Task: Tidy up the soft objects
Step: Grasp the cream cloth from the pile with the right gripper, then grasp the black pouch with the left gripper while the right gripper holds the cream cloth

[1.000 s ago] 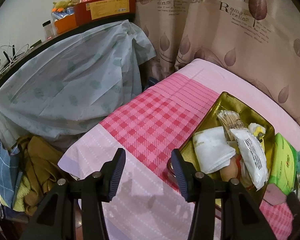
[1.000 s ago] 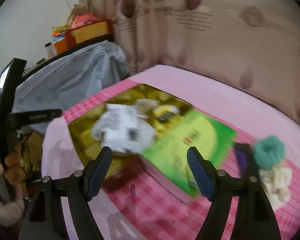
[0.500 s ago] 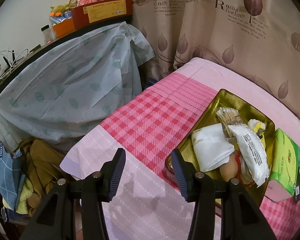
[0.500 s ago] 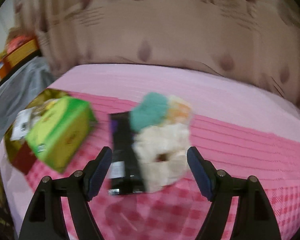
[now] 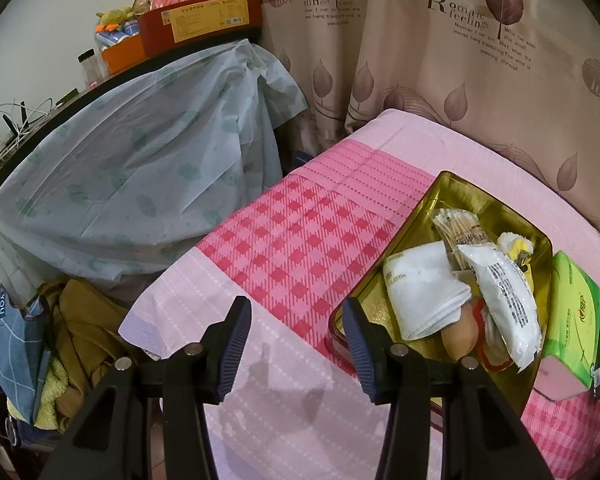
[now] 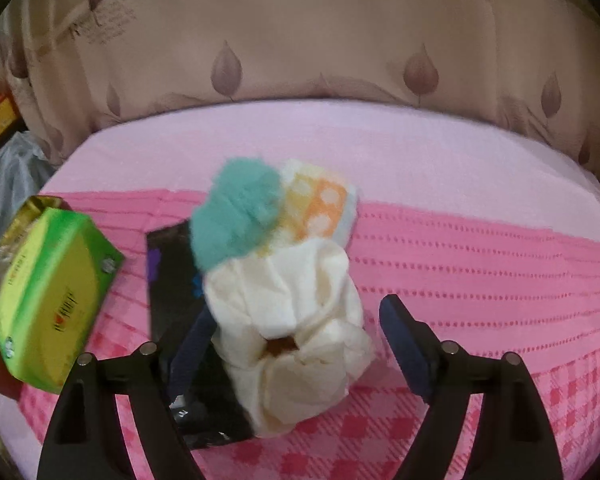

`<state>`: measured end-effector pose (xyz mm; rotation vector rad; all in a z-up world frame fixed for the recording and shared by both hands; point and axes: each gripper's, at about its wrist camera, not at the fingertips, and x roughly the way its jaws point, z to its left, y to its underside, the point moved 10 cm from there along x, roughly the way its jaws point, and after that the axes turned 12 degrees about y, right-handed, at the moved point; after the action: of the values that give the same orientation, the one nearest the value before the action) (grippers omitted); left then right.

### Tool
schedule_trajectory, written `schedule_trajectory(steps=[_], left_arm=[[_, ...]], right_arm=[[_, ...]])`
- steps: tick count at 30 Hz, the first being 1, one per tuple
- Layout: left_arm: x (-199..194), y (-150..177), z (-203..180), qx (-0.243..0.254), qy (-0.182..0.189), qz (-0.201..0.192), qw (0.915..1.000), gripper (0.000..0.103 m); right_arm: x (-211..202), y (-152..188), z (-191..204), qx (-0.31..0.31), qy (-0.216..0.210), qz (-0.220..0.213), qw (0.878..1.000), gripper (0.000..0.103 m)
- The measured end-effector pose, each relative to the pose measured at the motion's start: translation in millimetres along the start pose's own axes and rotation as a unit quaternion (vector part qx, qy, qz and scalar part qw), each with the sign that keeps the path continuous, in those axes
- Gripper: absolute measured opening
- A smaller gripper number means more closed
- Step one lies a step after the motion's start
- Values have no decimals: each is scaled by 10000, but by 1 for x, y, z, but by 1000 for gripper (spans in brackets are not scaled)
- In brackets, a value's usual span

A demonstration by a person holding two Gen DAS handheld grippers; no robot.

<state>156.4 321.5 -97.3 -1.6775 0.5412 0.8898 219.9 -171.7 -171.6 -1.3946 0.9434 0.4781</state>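
Left gripper [image 5: 296, 344] open over bare bedspread [image 5: 284, 240] — right gripper [image 6: 296, 344] opening around cream scrunchie [image 6: 296, 328], untouched.

Black packet [image 6: 172, 280] half under the cream scrunchie [image 6: 296, 332], green tissue pack [image 6: 48, 300] blurred, label unreadable, gold tin [image 5: 496, 208] cut off below

Soft items heaped on the pink bed.
Cream scrunchie [image 6: 296, 344] lies flat, partly over a black packet [image 6: 172, 280]; teal fluffy scrunchie [image 6: 236, 216] touches its far edge, overlapping a yellow-orange dotted cloth [image 6: 320, 204].
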Motion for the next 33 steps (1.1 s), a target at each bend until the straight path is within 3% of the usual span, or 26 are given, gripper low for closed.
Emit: schedule_trajectory(steps=[9, 12, 20, 23, 27, 33], left_arm=[[2, 2, -3, 63, -34, -13, 10000, 48], [1, 1, -7, 125, -54, -65, 9999, 48], [-20, -2, -37, 564, 4, -308, 9979, 48], [-30, 5, -69, 799, 317, -313, 9958, 48], [-38, 17, -131, 1225, 873, -128, 9885, 48], [-46, 49, -243, 1873, 1867, 321, 9639, 51]], right_arm=[[3, 31, -46, -187, 326, 107, 9992, 78], [1, 35, -63, -125, 384, 118, 9991, 72], [-3, 38, -86, -196, 228, 5, 9995, 27], [-3, 40, -93, -164, 175, -7, 9997, 17], [-5, 41, -103, -112, 188, -31, 9998, 15], [-6, 46, -123, -69, 306, -26, 9995, 15]])
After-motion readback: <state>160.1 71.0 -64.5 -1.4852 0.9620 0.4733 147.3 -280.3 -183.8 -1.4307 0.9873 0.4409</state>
